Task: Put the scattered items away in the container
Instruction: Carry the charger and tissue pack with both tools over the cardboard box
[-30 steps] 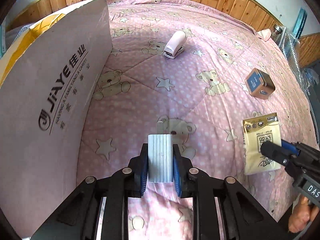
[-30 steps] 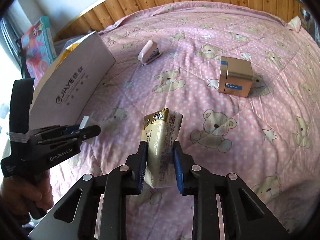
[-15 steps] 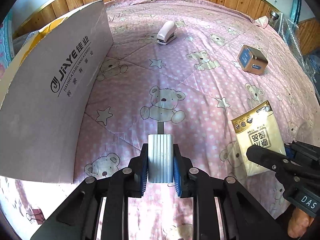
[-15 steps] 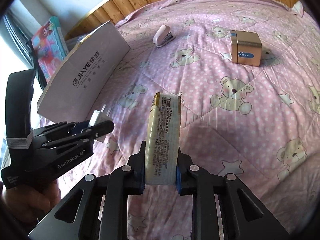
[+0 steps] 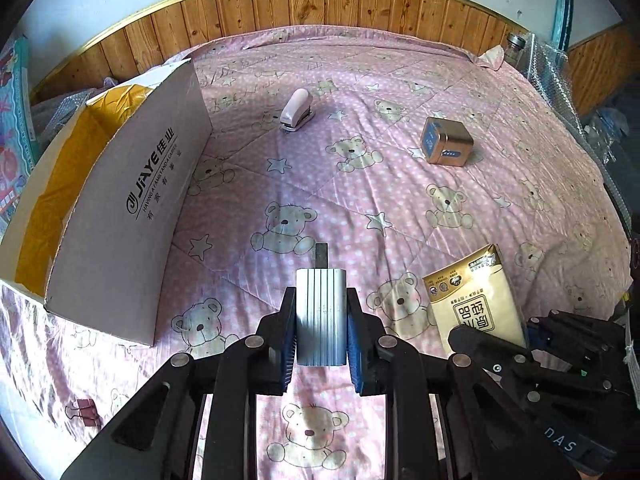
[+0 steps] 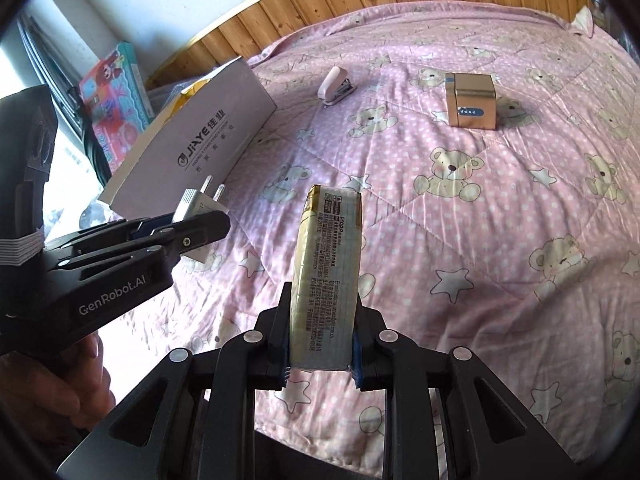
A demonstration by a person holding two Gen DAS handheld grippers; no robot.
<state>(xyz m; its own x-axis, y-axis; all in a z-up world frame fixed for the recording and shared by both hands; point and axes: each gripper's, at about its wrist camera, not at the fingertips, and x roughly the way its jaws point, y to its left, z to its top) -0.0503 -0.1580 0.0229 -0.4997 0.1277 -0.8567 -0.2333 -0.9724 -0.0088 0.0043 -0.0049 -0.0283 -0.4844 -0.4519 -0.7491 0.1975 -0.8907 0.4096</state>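
My left gripper [image 5: 321, 336] is shut on a white ribbed plug adapter [image 5: 321, 314], held above the pink bear quilt with its prongs pointing forward; the same plug adapter [image 6: 196, 204] shows in the right wrist view. My right gripper [image 6: 320, 344] is shut on a gold tissue pack [image 6: 326, 276], also lifted; the tissue pack [image 5: 476, 300] appears at lower right of the left wrist view. The open cardboard box [image 5: 120, 200] stands to the left, its yellow inside visible. A pink stapler [image 5: 296, 110] and a gold tin [image 5: 446, 142] lie farther back on the bed.
A red binder clip [image 5: 84, 410] lies on the quilt near the left front edge. Wood panelling [image 5: 320, 4] backs the bed. A glass jar [image 5: 516, 48] and bubble wrap sit at the far right. A colourful book [image 6: 114, 84] leans behind the box.
Both grippers have risen and pulled back with their loads, so more of the bed shows. The box's open top has come into view on the left.
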